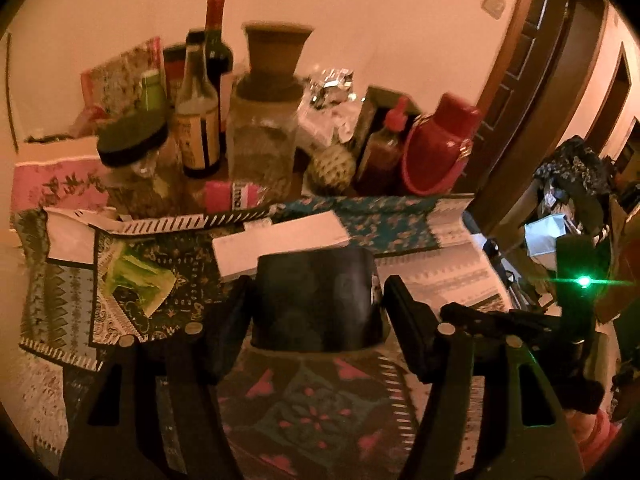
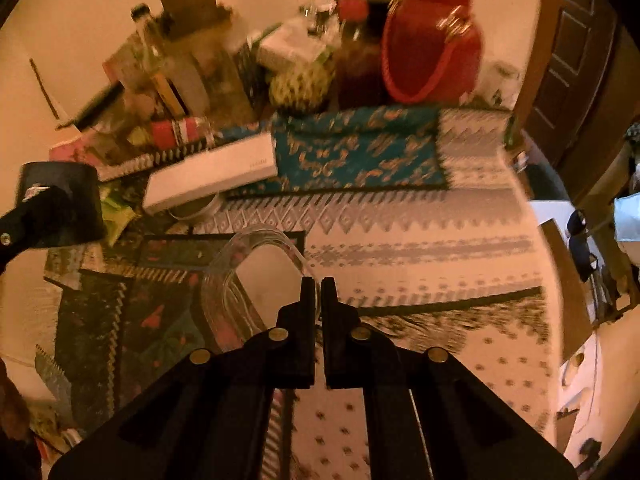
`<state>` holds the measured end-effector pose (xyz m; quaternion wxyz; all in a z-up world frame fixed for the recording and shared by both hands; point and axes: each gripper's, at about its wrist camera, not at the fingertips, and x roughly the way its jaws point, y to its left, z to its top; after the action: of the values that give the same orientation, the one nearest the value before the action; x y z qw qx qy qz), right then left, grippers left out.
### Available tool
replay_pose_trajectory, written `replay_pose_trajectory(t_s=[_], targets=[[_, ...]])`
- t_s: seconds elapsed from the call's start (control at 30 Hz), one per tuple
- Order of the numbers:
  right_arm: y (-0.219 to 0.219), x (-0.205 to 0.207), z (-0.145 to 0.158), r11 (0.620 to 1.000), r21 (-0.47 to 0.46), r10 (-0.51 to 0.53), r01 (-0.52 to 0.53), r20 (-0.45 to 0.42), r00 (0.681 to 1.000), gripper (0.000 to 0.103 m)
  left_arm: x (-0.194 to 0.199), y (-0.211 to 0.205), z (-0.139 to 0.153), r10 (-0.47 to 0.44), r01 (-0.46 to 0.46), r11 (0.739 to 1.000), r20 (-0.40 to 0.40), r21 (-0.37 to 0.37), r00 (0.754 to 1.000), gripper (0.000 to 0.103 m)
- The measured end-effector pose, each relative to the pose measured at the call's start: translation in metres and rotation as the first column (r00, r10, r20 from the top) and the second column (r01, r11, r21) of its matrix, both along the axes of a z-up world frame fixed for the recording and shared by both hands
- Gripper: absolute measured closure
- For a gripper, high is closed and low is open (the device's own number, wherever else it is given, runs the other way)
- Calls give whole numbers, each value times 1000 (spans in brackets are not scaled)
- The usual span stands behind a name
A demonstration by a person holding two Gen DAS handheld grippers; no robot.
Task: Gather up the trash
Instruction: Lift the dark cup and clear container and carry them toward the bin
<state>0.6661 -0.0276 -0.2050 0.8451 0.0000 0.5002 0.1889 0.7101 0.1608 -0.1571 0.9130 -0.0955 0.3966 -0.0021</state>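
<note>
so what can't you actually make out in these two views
- Left wrist view: the dark cup in the left gripper; its bottom is hidden by the fingers.
- Right wrist view: the clear plastic lid in the right gripper; its near rim is behind the fingers.
- Both views: bottle labels, blurred.

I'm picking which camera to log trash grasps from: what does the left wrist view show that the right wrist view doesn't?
Only the left wrist view shows the wine bottle at the back, the foil wrapping, and the left gripper head-on, around a dark cup.

Only the right wrist view shows the right gripper shut on a clear plastic container, plus the small round dish beneath the white box.

Both share the white box, the red flask, the green wrapper and the patterned cloths.
</note>
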Motion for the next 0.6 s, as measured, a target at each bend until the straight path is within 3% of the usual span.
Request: replay_pose_trajectory(t_s=[0.17, 0.27, 0.43, 0.6], targets=[[-38, -18, 33, 1000, 19, -9, 8, 82, 997, 101, -26, -27, 20, 13, -14, 1000, 49, 20, 999, 42], [-56, -28, 40, 1000, 14, -4, 3, 112, 994, 100, -36, -43, 14, 28, -29, 999, 18, 39, 999, 42], [-80, -40, 30, 1000, -6, 11, -10, 83, 997, 100, -33, -63, -34, 18, -9, 998, -137, 66, 990, 42], [-95, -46, 12, 1000, -20, -3, 4, 35, 999, 100, -27, -74, -89, 19, 7, 996, -293, 90, 956, 42]])
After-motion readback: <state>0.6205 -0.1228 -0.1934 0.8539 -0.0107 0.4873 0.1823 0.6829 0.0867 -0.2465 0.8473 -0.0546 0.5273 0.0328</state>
